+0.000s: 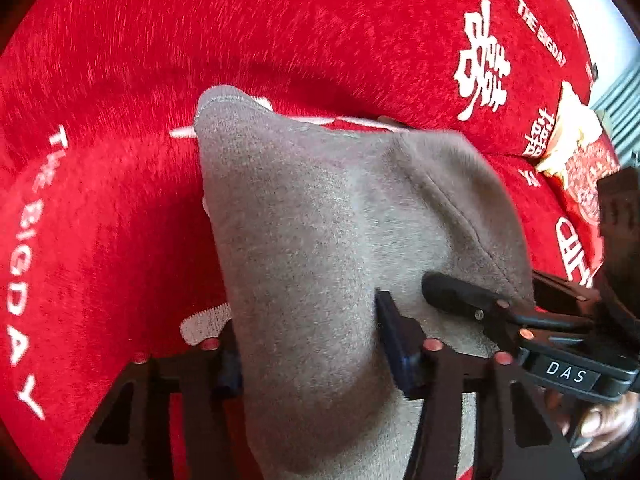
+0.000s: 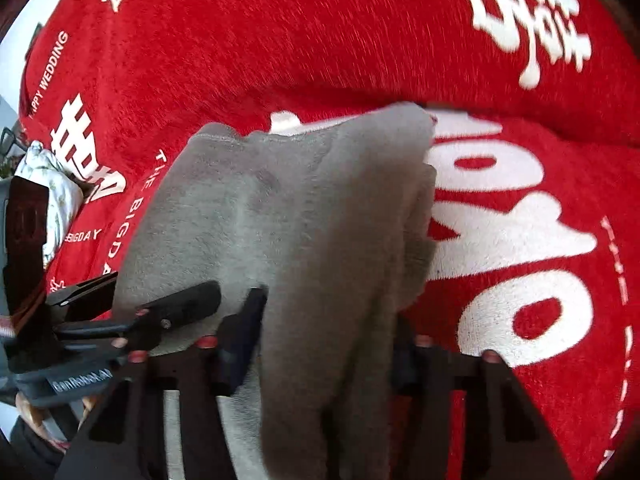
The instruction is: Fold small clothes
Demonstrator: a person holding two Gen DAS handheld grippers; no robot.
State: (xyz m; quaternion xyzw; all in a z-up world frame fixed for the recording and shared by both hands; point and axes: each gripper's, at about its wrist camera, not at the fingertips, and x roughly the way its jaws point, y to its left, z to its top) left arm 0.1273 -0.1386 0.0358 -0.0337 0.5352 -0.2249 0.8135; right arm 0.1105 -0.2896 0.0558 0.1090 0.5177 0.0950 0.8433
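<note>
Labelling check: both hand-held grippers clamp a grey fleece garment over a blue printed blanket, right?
Not quite: the printed blanket is red with white lettering, not blue, as the left wrist view shows. The left hand-held gripper and right hand-held gripper do clamp the grey fleece garment.

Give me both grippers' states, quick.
Left gripper: shut on the grey garment, bunched between its jaws.
Right gripper: shut on the same grey garment, alongside.

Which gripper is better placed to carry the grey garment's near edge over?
Probably left. The left gripper clamps a flat stretch of the grey garment; the right gripper holds a side bunched in layers.
</note>
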